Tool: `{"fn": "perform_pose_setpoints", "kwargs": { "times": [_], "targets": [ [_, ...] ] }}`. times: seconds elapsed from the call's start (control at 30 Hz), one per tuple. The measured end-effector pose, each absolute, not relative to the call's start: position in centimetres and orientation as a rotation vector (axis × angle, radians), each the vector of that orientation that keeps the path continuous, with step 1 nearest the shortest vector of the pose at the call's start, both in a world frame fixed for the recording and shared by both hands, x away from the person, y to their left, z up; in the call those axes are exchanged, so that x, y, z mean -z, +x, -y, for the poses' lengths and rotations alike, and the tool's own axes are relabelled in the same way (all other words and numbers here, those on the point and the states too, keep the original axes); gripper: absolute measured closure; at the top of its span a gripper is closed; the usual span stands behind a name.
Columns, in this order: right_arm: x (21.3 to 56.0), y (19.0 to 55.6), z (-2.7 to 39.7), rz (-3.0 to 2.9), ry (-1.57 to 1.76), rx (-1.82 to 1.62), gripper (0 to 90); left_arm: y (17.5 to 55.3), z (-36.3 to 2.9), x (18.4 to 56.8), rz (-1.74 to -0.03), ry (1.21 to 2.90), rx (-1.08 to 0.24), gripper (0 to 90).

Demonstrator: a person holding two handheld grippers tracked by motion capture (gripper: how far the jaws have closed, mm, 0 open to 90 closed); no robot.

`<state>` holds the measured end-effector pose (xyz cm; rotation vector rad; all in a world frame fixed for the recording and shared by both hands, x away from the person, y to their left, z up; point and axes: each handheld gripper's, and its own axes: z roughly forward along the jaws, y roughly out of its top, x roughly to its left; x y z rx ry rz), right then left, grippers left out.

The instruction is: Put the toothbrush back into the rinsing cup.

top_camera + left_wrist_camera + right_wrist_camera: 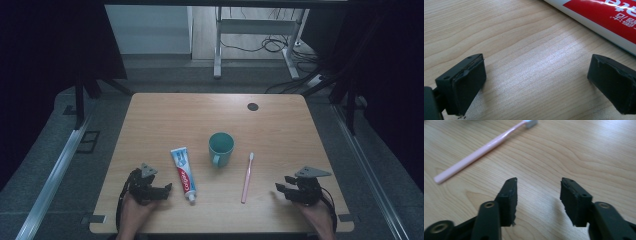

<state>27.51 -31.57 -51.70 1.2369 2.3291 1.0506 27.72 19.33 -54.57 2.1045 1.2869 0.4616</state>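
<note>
On the table (280,120) lie a toothpaste tube (183,173), a green cup (221,147) and a pink toothbrush (247,177). Taking the cup as the clock's centre in the high view, the tube lies at about 8 o'clock with its cap toward the person, and the toothbrush at about 4 o'clock with its bristles pointing to 12. All 3 lie apart from each other.

The left hand-held gripper (167,188) rests near the table's front edge, just beside the capped end of the tube; in the left gripper view its jaws stand wide apart over bare wood, holding nothing, with the tube (604,17) crossing the upper right corner. The right hand-held gripper (281,189) sits at about 3 o'clock from the toothbrush's handle end, its jaws roughly half open with nothing between them; in the right gripper view the toothbrush (481,147) lies ahead and to the left.

The step in hand looks like reaching for the 2 items. To do it well, the right hand-held gripper should swing toward the handle, straddle it squarely near its middle and lower until the pads flank it before closing, since a thin handle can roll away. The left should take the tube across its flat body, not the cap.

The cup stands upright, handle toward the person, and it looks empty, though its bottom is dim.
</note>
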Motion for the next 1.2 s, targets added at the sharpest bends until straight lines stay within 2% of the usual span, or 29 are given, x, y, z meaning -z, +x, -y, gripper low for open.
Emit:
{"fn": "perform_pose_setpoints", "kwargs": {
  "times": [0.17, 0.2, 0.3, 0.33, 0.4, 0.43, 0.47, 0.57, 1.2],
  "targets": [
    [51.7, 27.6, 31.1, -2.354, 1.213, -1.026, 59.4, 27.7, -19.3, 54.6, -1.289, 2.103, -0.461, 1.9],
    [51.7, 27.7, 30.9, -2.365, 1.206, -1.012, 64.6, 27.7, -19.3, 54.6, -1.290, 2.101, -0.462, 1.8],
    [51.6, 27.7, 30.5, -2.374, 1.189, -1.019, 72.4, 27.7, -19.3, 54.6, -1.289, 2.102, -0.462, 1.8],
    [51.6, 27.7, 30.5, -2.374, 1.189, -1.019, 72.4, 27.7, -19.3, 54.6, -1.289, 2.102, -0.462, 1.7],
    [51.3, 27.9, 30.2, -2.390, 1.175, -1.043, 81.1, 27.7, -19.3, 54.6, -1.292, 2.100, -0.461, 1.7],
    [51.3, 27.9, 30.2, -2.390, 1.175, -1.043, 81.1, 27.7, -19.3, 54.6, -1.291, 2.101, -0.462, 1.7],
    [51.2, 28.0, 29.9, -2.402, 1.167, -1.057, 85.7, 27.7, -19.3, 54.6, -1.292, 2.100, -0.461, 1.8],
    [51.1, 28.2, 29.5, -2.425, 1.158, -1.064, 89.0, 27.7, -19.3, 54.6, -1.293, 2.100, -0.462, 1.8],
    [51.0, 29.2, 27.0, -2.488, 1.094, -1.092, 89.2, 27.7, -19.3, 54.6, -1.293, 2.100, -0.462, 1.8]
  ]
}}
